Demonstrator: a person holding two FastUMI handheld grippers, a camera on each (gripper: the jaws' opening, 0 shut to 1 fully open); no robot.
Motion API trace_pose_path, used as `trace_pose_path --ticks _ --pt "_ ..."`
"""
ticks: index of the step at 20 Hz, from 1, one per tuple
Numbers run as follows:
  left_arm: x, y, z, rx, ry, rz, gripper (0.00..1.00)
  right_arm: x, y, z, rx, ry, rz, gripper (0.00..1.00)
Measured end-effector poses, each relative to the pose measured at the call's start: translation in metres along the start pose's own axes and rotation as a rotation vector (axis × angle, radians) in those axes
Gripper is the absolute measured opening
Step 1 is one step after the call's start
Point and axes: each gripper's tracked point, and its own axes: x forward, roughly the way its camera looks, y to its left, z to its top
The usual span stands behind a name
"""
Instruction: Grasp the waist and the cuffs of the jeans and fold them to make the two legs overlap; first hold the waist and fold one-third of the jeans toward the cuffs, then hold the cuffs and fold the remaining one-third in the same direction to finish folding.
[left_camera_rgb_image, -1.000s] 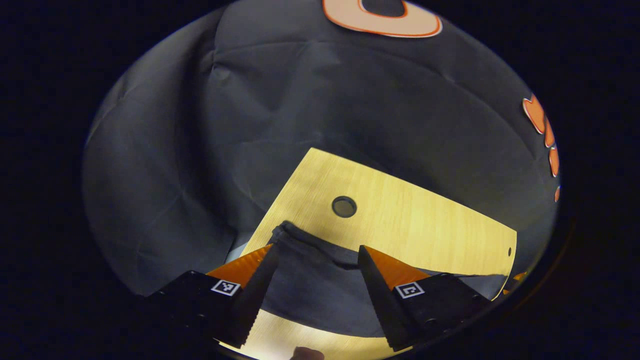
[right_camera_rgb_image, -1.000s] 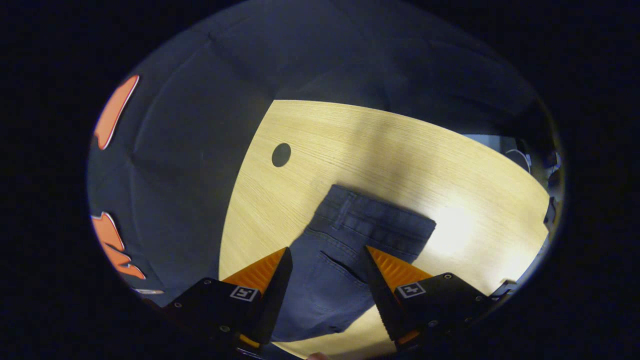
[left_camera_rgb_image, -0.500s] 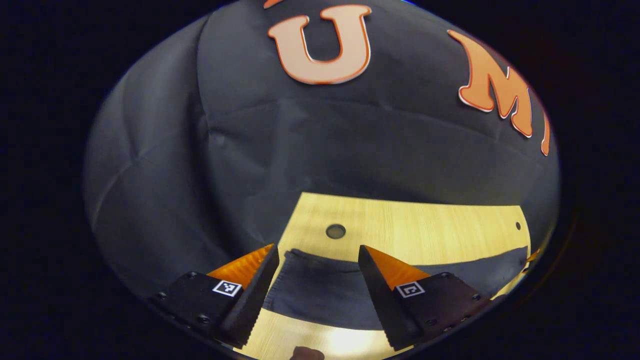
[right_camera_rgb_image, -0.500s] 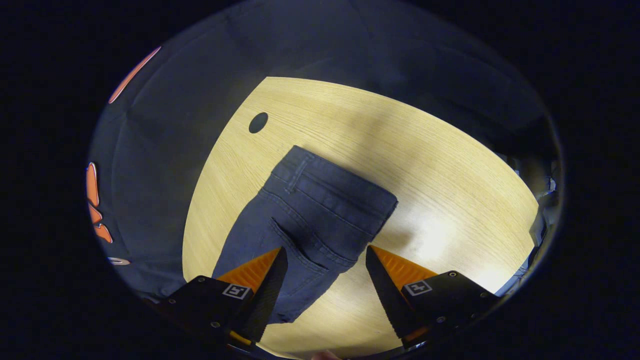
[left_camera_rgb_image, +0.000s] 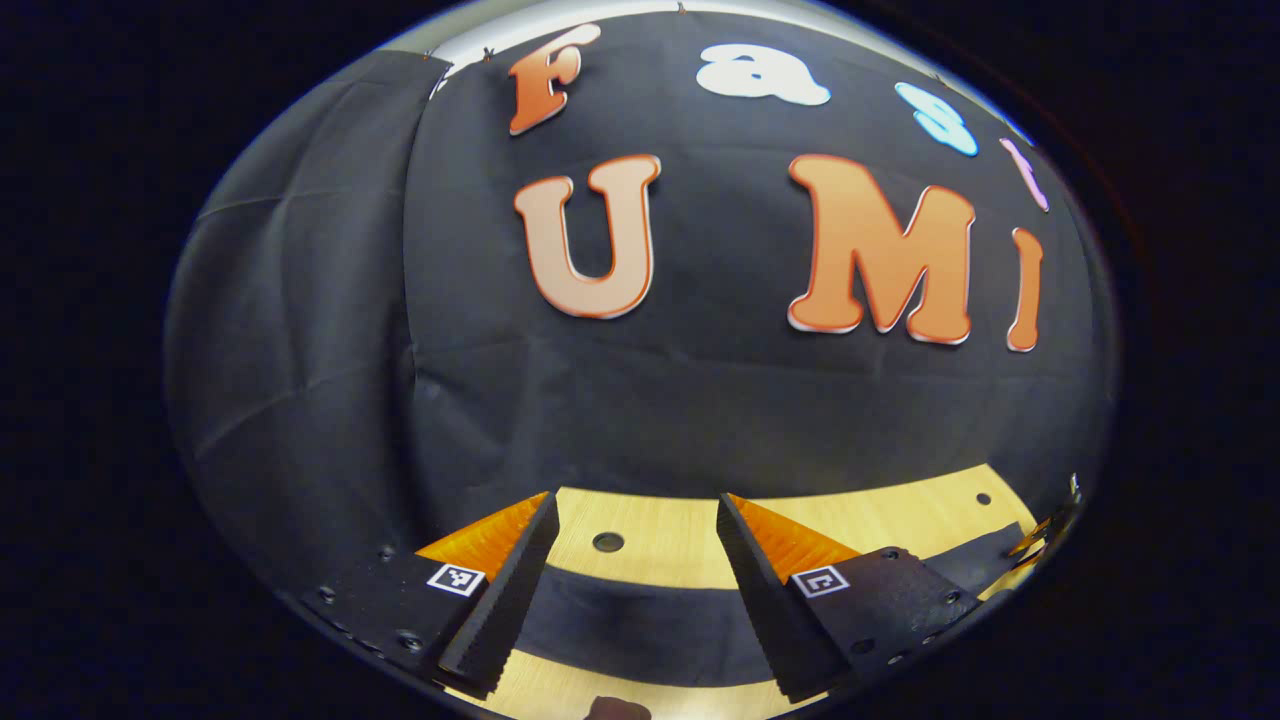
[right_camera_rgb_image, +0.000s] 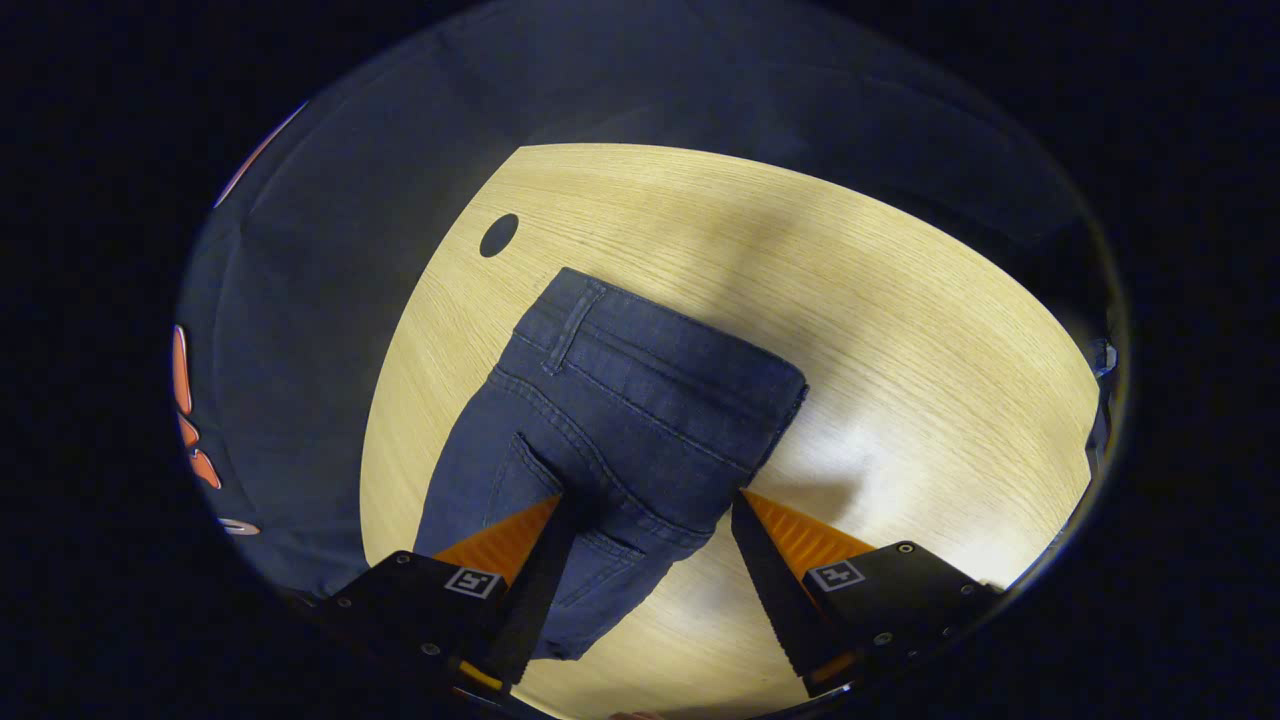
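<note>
Now jeans (right_camera_rgb_image: 640, 420) between parted fingers (right_camera_rgb_image: 535, 590)

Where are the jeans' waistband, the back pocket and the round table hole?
waistband (right_camera_rgb_image: 680, 355), right gripper view, middle of the band.
back pocket (right_camera_rgb_image: 525, 480), right gripper view, pocket's upper part.
table hole (right_camera_rgb_image: 498, 235), right gripper view, its centre.

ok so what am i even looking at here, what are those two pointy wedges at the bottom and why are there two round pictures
Each round picture comes from a camera riding on a hand-held gripper, a two-fingered tool a person carries in each hand. The wedges are that tool's own fingers. In the left gripper view, the left hand-held gripper is open and points at the booth's black cloth wall, with the jeans showing as a dark strip on the wooden table. In the right gripper view, the right hand-held gripper is open above the waist end of the jeans, which lie flat on the table. Neither holds anything.
</note>
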Motion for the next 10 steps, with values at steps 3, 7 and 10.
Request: trace_pose_path --ticks 3,7,10 --pt "-0.020 -0.008 0.004 0.010 -0.053 -0.001 0.93 0.002 -0.002 0.007 -0.047 -0.059 -0.004 0.92" --pt "-0.028 -0.020 -0.007 -0.020 -0.019 -0.019 0.95 0.005 -0.006 0.011 0.003 -0.125 0.009 0.46" --pt "-0.041 -0.023 -0.018 -0.031 0.025 -0.018 0.95 0.008 -0.004 0.014 -0.033 -0.164 0.028 0.29"
